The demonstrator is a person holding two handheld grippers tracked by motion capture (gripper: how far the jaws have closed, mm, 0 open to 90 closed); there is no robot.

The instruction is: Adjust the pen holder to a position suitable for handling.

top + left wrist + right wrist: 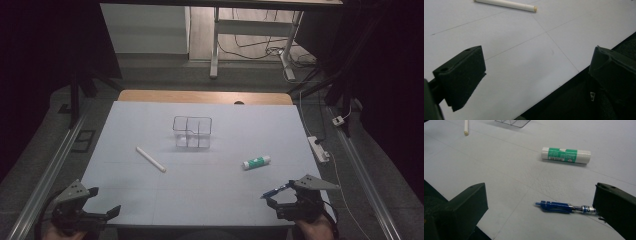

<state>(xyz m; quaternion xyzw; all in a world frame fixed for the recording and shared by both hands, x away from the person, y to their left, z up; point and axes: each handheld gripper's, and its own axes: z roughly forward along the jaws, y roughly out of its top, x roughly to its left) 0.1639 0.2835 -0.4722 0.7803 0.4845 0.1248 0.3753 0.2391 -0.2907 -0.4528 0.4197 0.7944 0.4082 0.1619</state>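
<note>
A blue pen (276, 190) (556, 206) lies on the white mat (200, 190) near the front right. My right gripper (281, 196) (541, 195) stands open around it; the pen's clear end runs behind the right jaw, and the pads do not press on it. A green-and-white glue stick (256, 162) (566, 155) lies a little beyond. A white stick (150, 159) (506, 4) lies left of centre. A clear divided organizer (192, 132) (512, 122) stands mid-table. My left gripper (104, 201) (537, 60) hangs open over the mat's front left edge, with nothing between its jaws.
A white power strip (318, 148) with cables lies off the table's right side. Metal rails (45, 175) run along both sides. A strip of wooden tabletop (200, 96) shows behind the mat, with a desk frame (216, 45) on the floor beyond.
</note>
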